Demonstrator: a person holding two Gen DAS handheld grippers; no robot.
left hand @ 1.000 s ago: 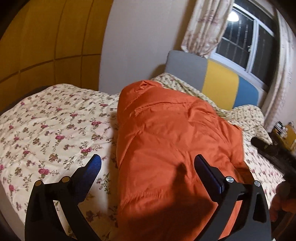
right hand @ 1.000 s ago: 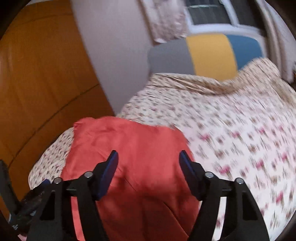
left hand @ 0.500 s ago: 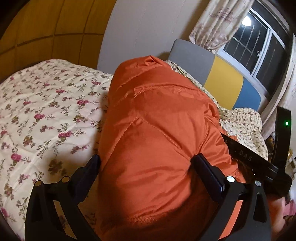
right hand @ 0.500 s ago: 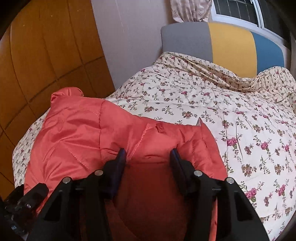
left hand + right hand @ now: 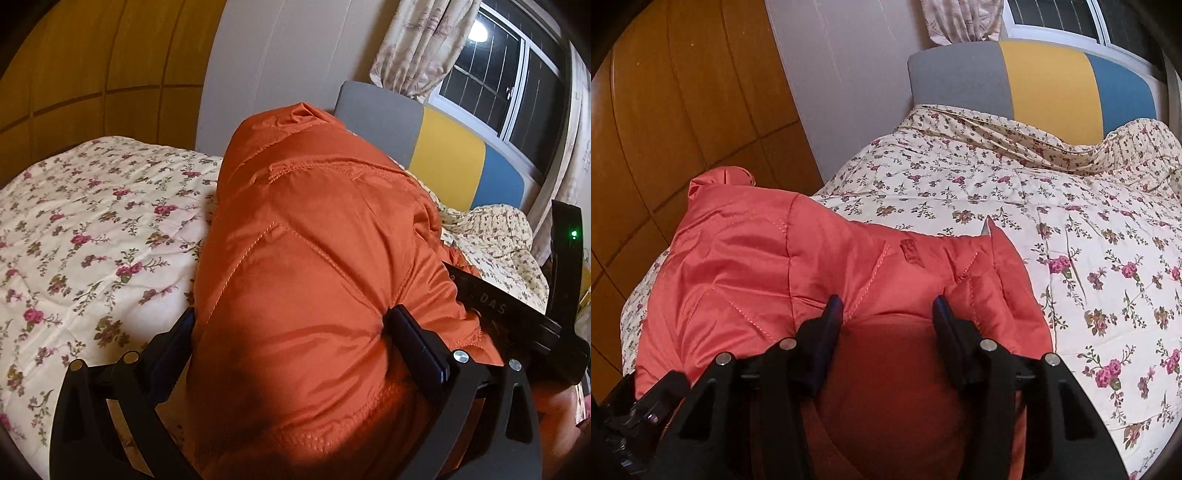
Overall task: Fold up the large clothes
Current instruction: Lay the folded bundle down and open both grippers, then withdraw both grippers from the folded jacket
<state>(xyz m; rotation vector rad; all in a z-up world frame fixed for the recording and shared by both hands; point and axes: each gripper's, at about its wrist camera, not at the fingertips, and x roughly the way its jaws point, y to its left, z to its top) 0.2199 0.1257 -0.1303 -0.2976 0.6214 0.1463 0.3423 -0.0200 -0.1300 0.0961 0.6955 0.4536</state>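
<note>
Bedroom, night outside the window; work surface was the bed under a cream quilted bedspread with pink flowers (image 5: 1015,206), with a grey, yellow and blue padded headboard (image 5: 1034,77) as my landmark. The puffy orange quilted jacket (image 5: 314,280) lay on the spread at the end away from the headboard.

My left gripper (image 5: 291,325) stood wide, a thick bulge of jacket filling the gap; I could not tell whether its pads pressed. My right gripper (image 5: 888,306) had its jaws partly closed, just closing, pinched on a fold of jacket below the collar loop.

Step, as I judged it: taking hold for a fold. Next move needs both grips firm, then a joint lift.

Against a second earlier: both grippers had dropped onto the jacket, which then lay clear of the jaws.
</note>
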